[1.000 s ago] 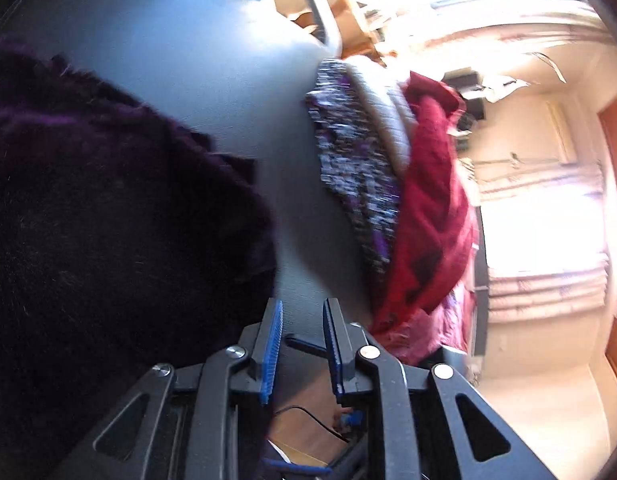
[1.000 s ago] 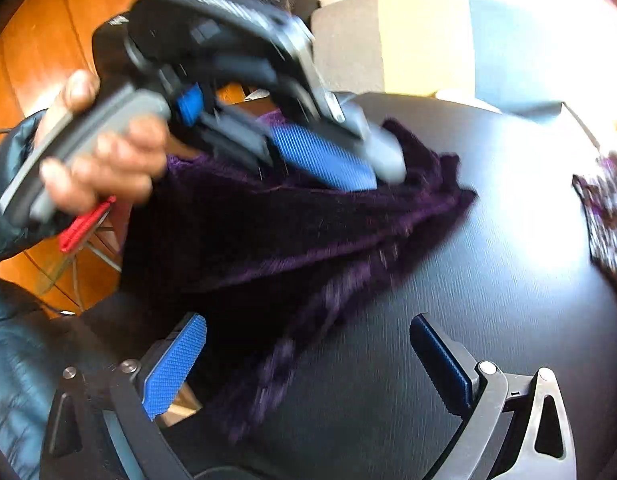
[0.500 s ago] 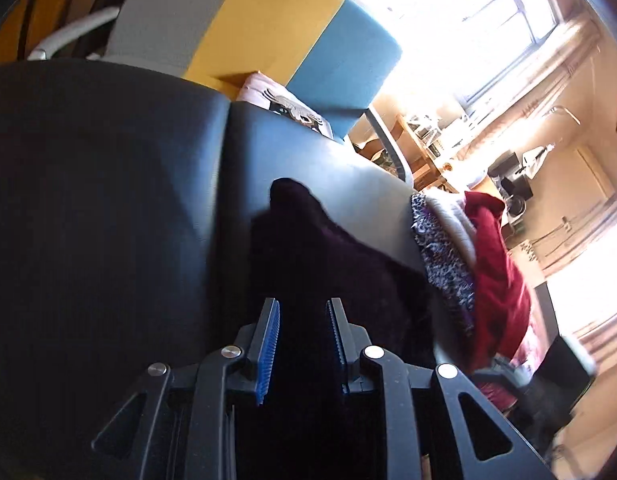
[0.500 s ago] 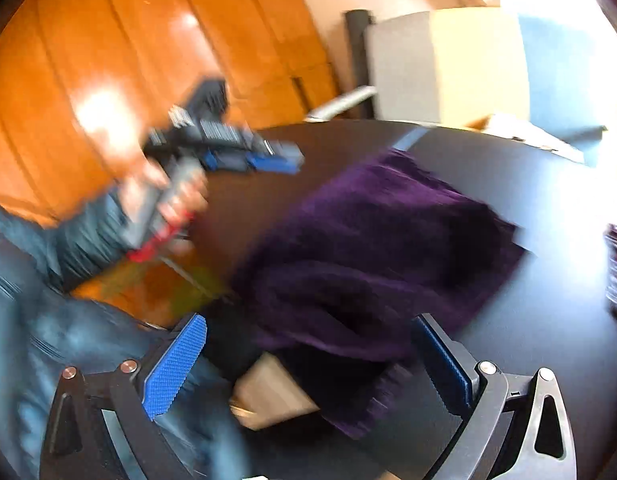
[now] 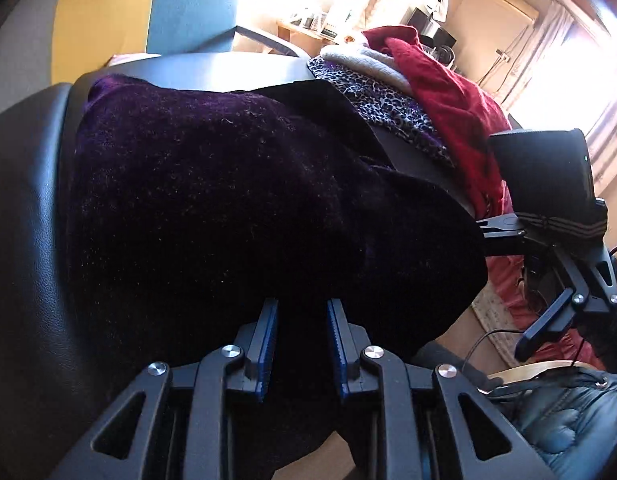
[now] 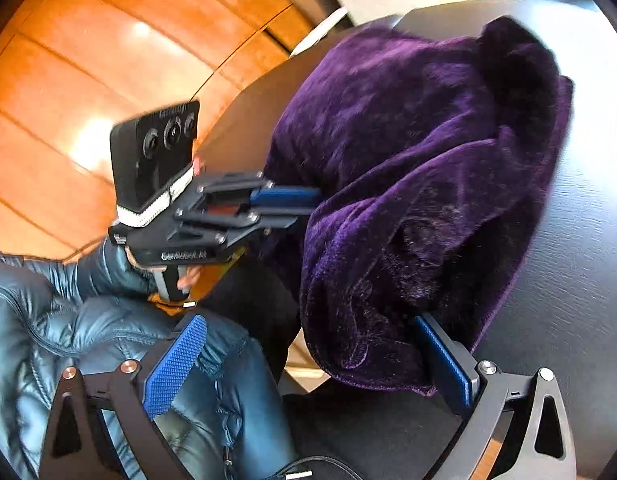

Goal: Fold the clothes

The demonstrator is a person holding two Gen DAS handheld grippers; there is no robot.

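Fold early: purple garment point(image 6: 420, 184) bunched on the counter point(image 6: 568, 280), near edge hanging off. Left claw point(image 5: 301, 344) pinching that hanging edge; right claw point(image 6: 308, 364) spread wide, garment hem ahead of it, nothing gripped. Pile of clothes point(image 5: 420, 92) beyond the left claw unfolded. Garment's shape and sleeves unreadable.

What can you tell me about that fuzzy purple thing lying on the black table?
The purple garment looks like plush, velvety fleece, deep violet, bunched in loose folds rather than flat. It lies on the black table, with its near edge hanging over the table's rim. The left claw has its blue pads closed on that edge. The right claw is open; one of its pads sits against the cloth's hanging corner.
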